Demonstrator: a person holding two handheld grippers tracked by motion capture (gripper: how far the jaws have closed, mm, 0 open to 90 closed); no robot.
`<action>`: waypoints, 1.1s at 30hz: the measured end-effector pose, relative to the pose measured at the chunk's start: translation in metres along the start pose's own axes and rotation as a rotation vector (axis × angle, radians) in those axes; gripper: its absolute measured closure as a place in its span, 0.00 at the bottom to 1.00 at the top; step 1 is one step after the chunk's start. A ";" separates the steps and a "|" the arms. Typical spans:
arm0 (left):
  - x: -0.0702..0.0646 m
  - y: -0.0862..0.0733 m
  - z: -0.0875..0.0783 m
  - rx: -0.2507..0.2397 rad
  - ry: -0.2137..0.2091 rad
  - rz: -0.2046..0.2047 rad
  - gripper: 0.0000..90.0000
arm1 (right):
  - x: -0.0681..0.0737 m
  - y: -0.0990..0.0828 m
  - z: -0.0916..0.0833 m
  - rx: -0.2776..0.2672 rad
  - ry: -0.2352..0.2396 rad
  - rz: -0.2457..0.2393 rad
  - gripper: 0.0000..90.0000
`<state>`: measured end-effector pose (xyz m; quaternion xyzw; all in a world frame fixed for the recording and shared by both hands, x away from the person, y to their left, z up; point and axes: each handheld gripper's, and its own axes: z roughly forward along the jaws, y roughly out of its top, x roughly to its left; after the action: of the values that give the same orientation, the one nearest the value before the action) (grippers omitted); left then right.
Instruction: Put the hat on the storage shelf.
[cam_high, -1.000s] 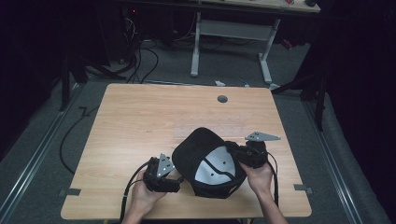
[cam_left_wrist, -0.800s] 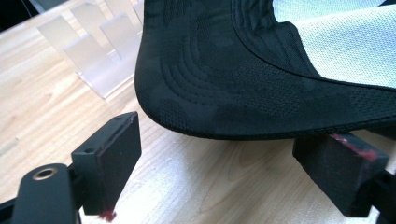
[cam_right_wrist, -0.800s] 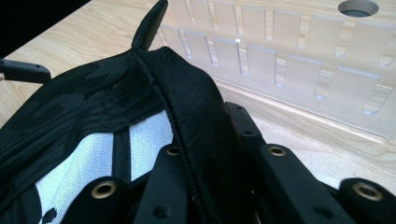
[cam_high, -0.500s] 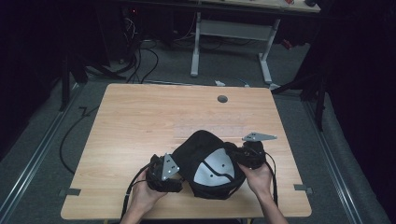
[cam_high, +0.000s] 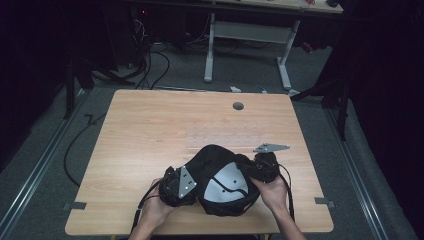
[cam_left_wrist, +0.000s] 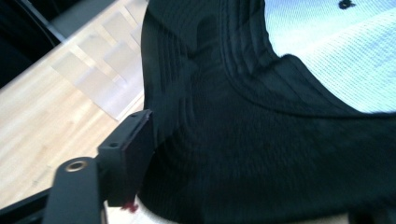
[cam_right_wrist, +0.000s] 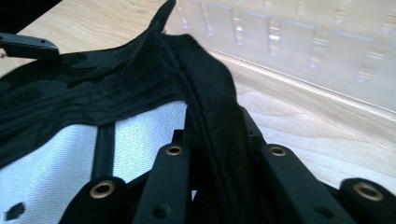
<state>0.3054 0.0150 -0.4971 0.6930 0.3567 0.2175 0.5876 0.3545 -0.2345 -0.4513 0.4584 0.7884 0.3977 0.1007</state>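
Observation:
A black cap (cam_high: 220, 162) with a white mesh lining (cam_high: 227, 187) lies upside down near the front edge of the wooden table (cam_high: 165, 125). My right gripper (cam_high: 252, 171) is at the cap's right side, shut on the black rim band (cam_right_wrist: 212, 107), which runs up between its two fingers (cam_right_wrist: 170, 172). My left gripper (cam_high: 187, 185) is against the cap's left side. In the left gripper view one finger (cam_left_wrist: 133, 149) stands at the left of the cap's dark fabric (cam_left_wrist: 261, 140); the jaws look spread, with the cap between them and the other finger mostly hidden.
Bare tabletop stretches behind and to the left of the cap, with a round cable hole (cam_high: 238, 106) near the far edge. A white-legged desk frame (cam_high: 245, 35) and cables (cam_high: 150, 60) are on the floor beyond. Hands grip both grippers at the table's front edge.
The left gripper has edged right, closer against the cap. The cap has settled slightly lower and toward the front edge; the right gripper keeps its hold.

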 end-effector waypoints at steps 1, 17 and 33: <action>0.000 0.000 0.000 -0.004 0.006 0.017 0.34 | 0.001 0.000 0.001 -0.002 0.011 0.002 0.89; 0.008 0.013 -0.014 -0.011 -0.009 0.053 0.69 | 0.001 -0.003 0.007 -0.007 0.144 0.035 0.70; 0.011 0.015 -0.026 0.069 -0.090 0.072 0.83 | -0.005 0.006 0.004 -0.112 0.138 0.064 0.49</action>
<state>0.2971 0.0399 -0.4785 0.7344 0.3120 0.1944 0.5706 0.3632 -0.2352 -0.4506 0.4484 0.7550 0.4747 0.0587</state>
